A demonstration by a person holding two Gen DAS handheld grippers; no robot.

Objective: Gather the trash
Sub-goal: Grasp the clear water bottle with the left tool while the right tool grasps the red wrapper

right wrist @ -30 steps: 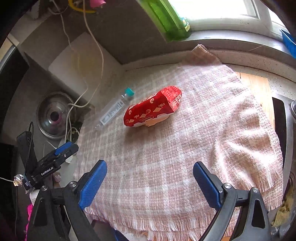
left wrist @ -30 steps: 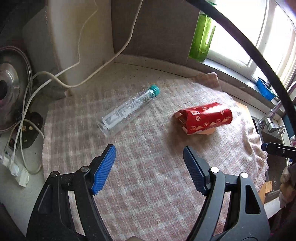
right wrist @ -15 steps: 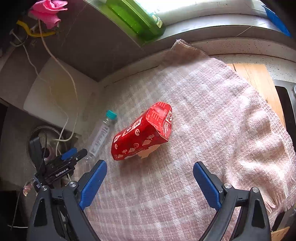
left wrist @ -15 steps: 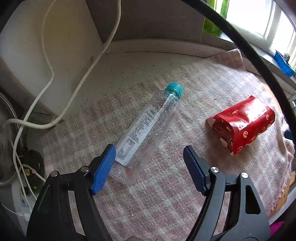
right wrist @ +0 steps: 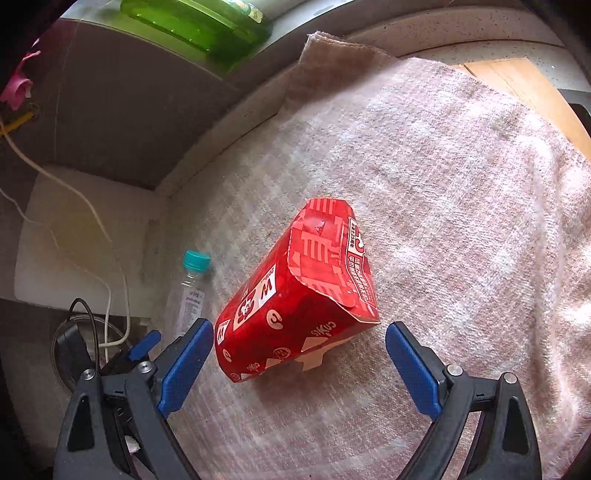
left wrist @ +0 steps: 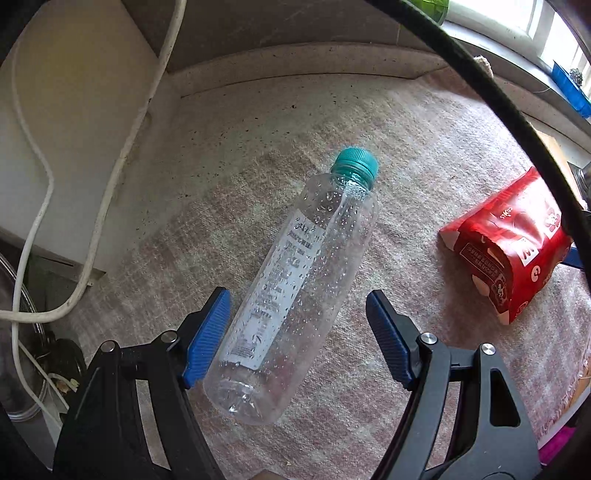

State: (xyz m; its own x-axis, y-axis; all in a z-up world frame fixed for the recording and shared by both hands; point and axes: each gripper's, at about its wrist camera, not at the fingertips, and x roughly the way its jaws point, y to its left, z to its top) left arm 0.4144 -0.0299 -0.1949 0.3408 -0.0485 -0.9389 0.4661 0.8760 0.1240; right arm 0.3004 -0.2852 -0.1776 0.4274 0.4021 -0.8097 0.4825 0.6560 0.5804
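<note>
A clear empty plastic bottle [left wrist: 295,280] with a teal cap lies on a pink checked cloth [left wrist: 424,155]. My left gripper [left wrist: 297,332] is open and straddles the bottle's lower half; the left pad is close beside it, the right pad stands apart. To the right lies a red paper food carton [left wrist: 513,251]. In the right wrist view that red carton [right wrist: 295,295] lies on its side, with my right gripper [right wrist: 295,354] open around its near end, pads clear of it. The bottle [right wrist: 190,288] and the left gripper's tip show at left.
White cables [left wrist: 110,177] hang over a white appliance [left wrist: 66,122] at left. A metal lid [left wrist: 14,332] sits lower left. A green bottle [right wrist: 207,26] stands on the windowsill. A wooden board [right wrist: 528,88] and a sink edge lie at the right.
Both grippers have come down and closer. The left one now has the bottle between its fingers; the right one has closed in on the red carton. Neither opening changed.
</note>
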